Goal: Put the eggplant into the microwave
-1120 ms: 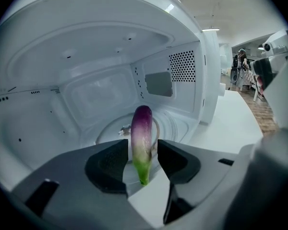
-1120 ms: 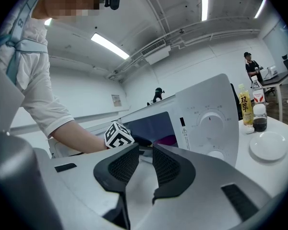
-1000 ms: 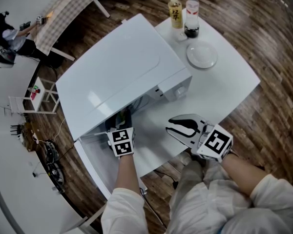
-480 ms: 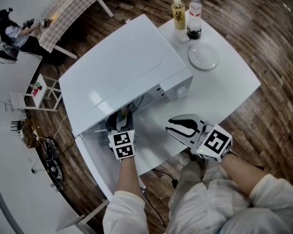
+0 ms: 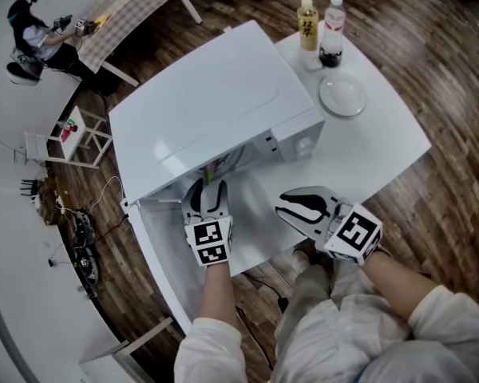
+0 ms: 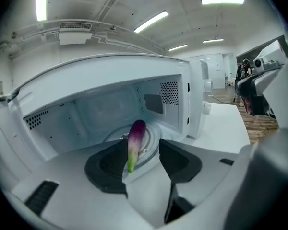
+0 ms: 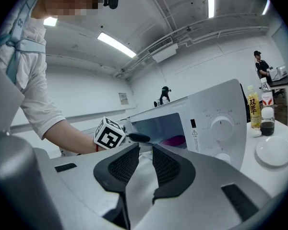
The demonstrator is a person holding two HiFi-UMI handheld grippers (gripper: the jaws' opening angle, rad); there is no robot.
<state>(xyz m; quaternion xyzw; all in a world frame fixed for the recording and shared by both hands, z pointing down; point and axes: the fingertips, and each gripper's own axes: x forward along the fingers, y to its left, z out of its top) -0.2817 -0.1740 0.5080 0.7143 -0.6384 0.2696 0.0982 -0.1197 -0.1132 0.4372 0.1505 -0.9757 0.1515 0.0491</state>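
Observation:
The white microwave (image 5: 215, 110) stands on the white table (image 5: 383, 150) with its door (image 5: 172, 254) swung open. The eggplant (image 6: 136, 135), purple with a green stem end, lies on the turntable inside; its green end (image 5: 210, 172) shows at the opening. My left gripper (image 5: 208, 188) hovers at the mouth, open, jaws wide apart (image 6: 143, 150), and the stem end sits close to the left jaw. My right gripper (image 5: 281, 207) floats over the table in front of the control panel, open with nothing between its jaws (image 7: 145, 148). A purple patch of eggplant (image 7: 173, 140) is visible from there.
Two bottles (image 5: 307, 24) (image 5: 333, 29) and a white plate (image 5: 343, 94) sit at the table's far right corner. A checkered table with a seated person (image 5: 32, 34) and a small white rack (image 5: 68, 134) stand on the wooden floor at left.
My left gripper has drawn back out of the microwave opening toward me, leaving the eggplant inside. The right gripper has stayed put.

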